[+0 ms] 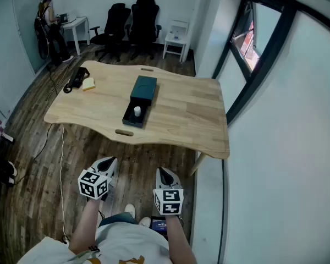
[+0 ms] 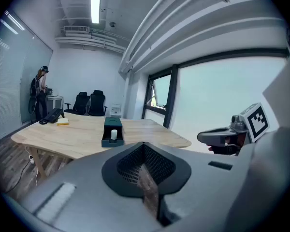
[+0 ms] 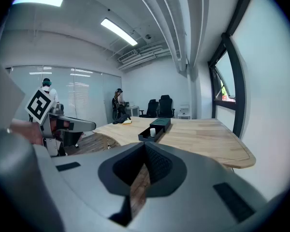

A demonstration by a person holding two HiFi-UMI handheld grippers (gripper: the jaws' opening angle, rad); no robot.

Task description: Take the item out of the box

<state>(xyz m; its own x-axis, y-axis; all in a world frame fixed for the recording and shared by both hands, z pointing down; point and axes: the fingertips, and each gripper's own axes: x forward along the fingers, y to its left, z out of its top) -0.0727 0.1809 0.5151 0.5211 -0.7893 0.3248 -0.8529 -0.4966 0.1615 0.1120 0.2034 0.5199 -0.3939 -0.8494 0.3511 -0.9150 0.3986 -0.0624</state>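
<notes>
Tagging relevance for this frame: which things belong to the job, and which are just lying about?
Job:
- box, drawer open
- white item in the drawer
- left tongs and right tongs, both shut and short of the table

Lying about:
- black device
- yellow block
- chairs
- floor cable

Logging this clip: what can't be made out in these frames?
White item in the open box: too small in every view to identify.
Black object and yellow one at the table's far corner: too small in the head view.
Small screen at the person's waist: partly hidden behind the right gripper, head view.
</notes>
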